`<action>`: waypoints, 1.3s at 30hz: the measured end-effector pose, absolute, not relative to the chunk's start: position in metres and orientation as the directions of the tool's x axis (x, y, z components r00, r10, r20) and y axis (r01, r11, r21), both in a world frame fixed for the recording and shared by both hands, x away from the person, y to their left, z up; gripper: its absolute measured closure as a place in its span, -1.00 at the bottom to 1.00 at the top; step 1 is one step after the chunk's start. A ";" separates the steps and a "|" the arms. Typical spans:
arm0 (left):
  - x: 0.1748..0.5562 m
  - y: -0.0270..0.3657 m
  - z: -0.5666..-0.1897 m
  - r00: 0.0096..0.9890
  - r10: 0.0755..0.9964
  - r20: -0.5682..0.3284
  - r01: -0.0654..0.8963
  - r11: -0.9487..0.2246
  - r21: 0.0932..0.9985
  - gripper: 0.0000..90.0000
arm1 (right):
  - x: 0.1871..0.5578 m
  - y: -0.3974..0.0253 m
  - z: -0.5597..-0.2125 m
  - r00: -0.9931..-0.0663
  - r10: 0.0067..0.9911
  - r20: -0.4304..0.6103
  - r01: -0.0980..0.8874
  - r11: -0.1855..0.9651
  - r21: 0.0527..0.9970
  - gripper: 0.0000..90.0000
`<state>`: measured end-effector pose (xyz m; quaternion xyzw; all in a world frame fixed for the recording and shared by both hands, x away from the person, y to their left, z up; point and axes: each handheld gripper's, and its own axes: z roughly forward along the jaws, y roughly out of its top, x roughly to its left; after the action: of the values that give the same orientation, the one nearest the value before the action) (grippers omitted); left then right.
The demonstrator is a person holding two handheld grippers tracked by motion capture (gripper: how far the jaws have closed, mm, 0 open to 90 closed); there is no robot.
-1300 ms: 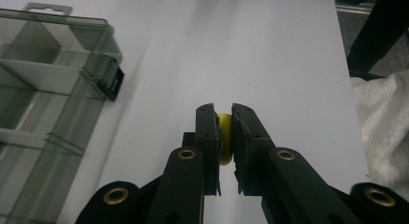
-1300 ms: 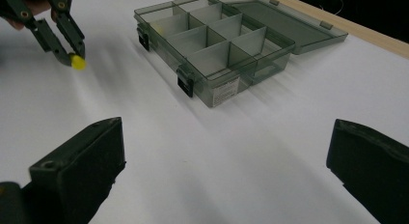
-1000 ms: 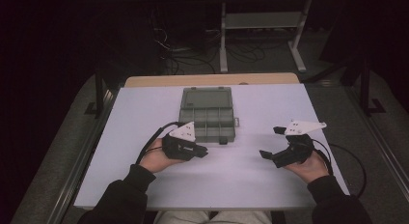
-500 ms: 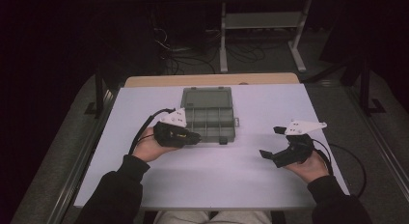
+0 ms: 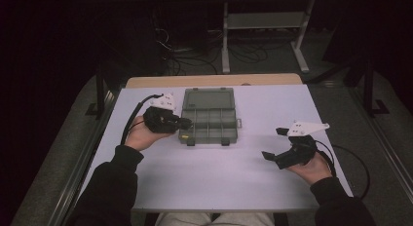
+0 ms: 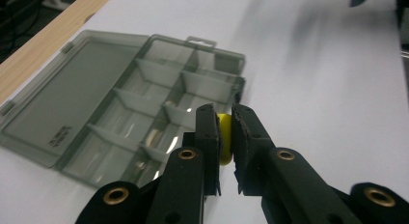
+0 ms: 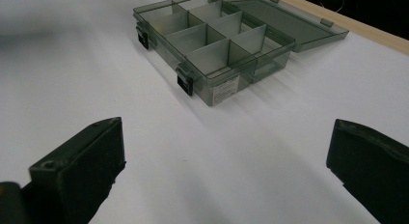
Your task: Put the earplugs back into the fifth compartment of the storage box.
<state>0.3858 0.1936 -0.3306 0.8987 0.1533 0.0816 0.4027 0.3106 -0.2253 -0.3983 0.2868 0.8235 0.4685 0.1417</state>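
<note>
Yellow piece [image 6: 224, 137], smoky grey box [image 5: 208, 116]

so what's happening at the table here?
A person holds a gripper in each hand. The left gripper pinches a small yellow piece at the near left corner of an open grey compartment box. The right gripper sits off to the side, jaws wide apart, holding nothing.

Bare worktop [image 5: 209, 177] is lying open between the two tools, while the open compartment box [image 5: 209, 120], its thin dividers [image 7: 212, 33] standing upright, is blocking the way just beside the left tool [image 5: 184, 122].
</note>
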 end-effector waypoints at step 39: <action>0.431 0.180 -0.392 0.902 0.432 -0.014 0.354 -0.718 0.600 0.79 | 0.312 -0.225 -0.399 -0.798 0.601 0.034 0.335 0.397 0.854 -1.00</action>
<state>0.4312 0.1799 -0.3923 0.9246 0.2125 0.0635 0.3097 0.3120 -0.2246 -0.3988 0.2842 0.8237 0.4697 0.1416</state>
